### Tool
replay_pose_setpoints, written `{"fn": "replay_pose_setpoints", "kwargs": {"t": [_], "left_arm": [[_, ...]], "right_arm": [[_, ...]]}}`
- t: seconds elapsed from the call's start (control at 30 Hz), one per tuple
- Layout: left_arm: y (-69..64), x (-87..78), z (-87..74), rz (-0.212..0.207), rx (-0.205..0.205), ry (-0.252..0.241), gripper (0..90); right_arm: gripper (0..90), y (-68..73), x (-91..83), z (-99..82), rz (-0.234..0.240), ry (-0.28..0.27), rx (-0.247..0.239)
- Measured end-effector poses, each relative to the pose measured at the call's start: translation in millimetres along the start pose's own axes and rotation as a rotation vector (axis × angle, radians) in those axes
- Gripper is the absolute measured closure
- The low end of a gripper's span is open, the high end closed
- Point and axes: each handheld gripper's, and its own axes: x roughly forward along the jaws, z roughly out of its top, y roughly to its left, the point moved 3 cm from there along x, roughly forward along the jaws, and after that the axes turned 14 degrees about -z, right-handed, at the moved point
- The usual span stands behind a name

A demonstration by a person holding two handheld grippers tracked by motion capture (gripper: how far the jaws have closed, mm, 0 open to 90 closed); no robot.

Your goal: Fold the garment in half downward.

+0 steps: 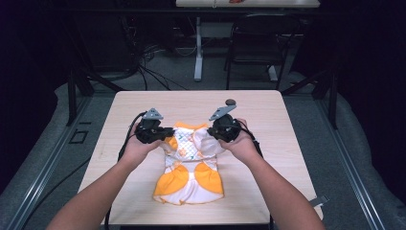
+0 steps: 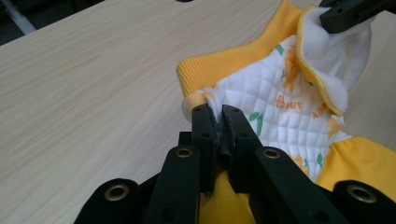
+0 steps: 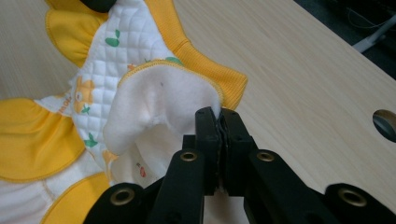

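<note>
A small white and orange quilted baby garment (image 1: 190, 165) lies flat on the wooden table (image 1: 268, 110), its orange collar toward the far side. My left gripper (image 1: 165, 135) is shut on the garment's left shoulder; in the left gripper view the jaws (image 2: 215, 114) pinch a fold of white cloth by the orange collar (image 2: 229, 63). My right gripper (image 1: 210, 134) is shut on the right shoulder flap, which is folded over with its fleecy white lining (image 3: 159, 107) showing. The other gripper's black jaw tip (image 2: 348, 11) holds that flap at the top right of the left gripper view.
The table has a round hole (image 3: 386, 122) near its far edge. A dark chair (image 1: 258, 43) and a white table leg (image 1: 198, 48) stand on the floor beyond the table, with cables (image 1: 148, 67) beside them. Bare wood lies on both sides of the garment.
</note>
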Motion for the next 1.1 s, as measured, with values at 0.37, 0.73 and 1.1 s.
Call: {"fn": "replay_pose_setpoints", "kwargs": {"t": [0.37,0.73,1.1], "left_arm": [[-5.7,-1.2,-15.7,-0.022,-0.01,0.007,84.5],[-13.7,-1.7,-28.5,-0.046,-0.008,0.015,84.5],[-25.4,-0.9,-46.1,-0.082,-0.007,0.029,84.4]], "right_arm": [[87.2,12.3,-3.5,-7.4,0.02,0.021,-0.014],[87.2,27.1,-5.2,-22.0,0.047,0.039,-0.028],[87.1,40.6,-8.6,-38.7,0.082,0.044,-0.018]]}}
